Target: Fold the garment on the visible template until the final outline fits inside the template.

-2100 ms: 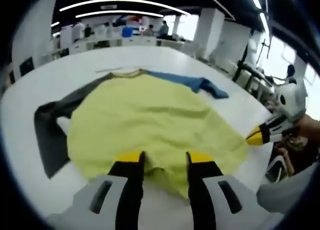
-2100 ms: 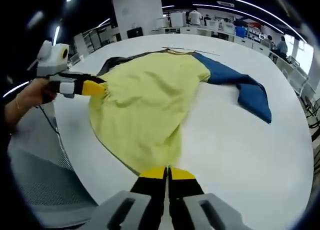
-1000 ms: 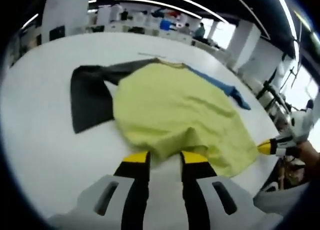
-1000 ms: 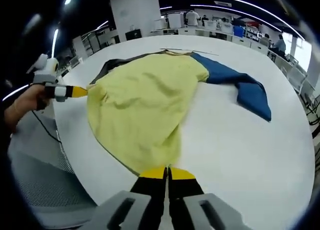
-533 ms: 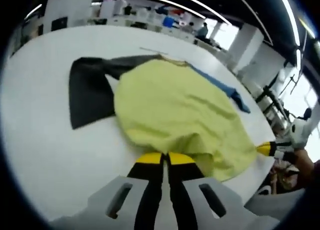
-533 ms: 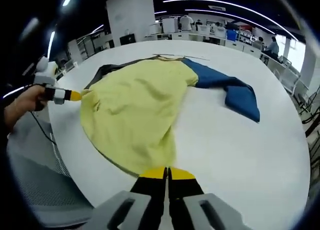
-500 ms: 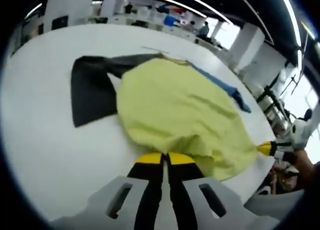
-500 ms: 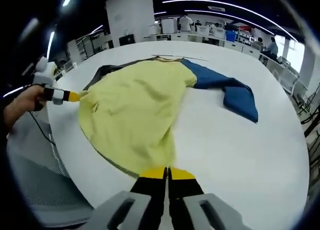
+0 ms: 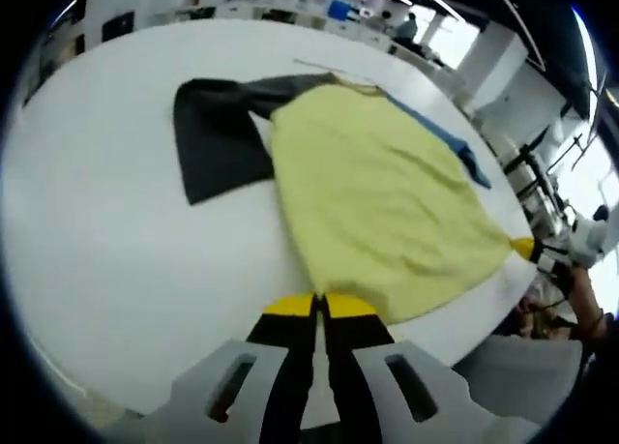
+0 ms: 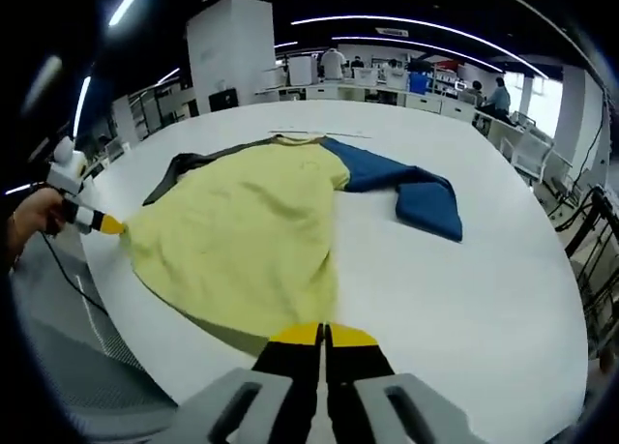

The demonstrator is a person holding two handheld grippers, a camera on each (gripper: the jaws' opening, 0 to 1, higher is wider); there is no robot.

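A garment with a yellow body point(image 9: 387, 202), a dark grey sleeve point(image 9: 218, 139) and a blue sleeve point(image 9: 462, 154) lies spread on the white table point(image 9: 116, 241). In the left gripper view my left gripper point(image 9: 320, 307) is shut on one corner of the yellow hem near the table's edge. My right gripper point(image 9: 525, 248) holds the other hem corner at the far right. In the right gripper view the yellow body point(image 10: 242, 236) stretches away from my shut right gripper point(image 10: 323, 335). The blue sleeve point(image 10: 411, 192) is folded to the right, and my left gripper point(image 10: 106, 225) pinches the left corner.
A thin pale strip point(image 10: 314, 133) lies on the table beyond the collar. A hand point(image 10: 34, 222) holds the left gripper off the table's edge. Wide bare table point(image 10: 484, 299) lies right of the garment. Desks and people point(image 10: 498, 98) stand far behind.
My left gripper, open a second ago, has shut on the hem. Both grippers have pulled the hem toward the table's edge, and the yellow body now lies flatter and more stretched.
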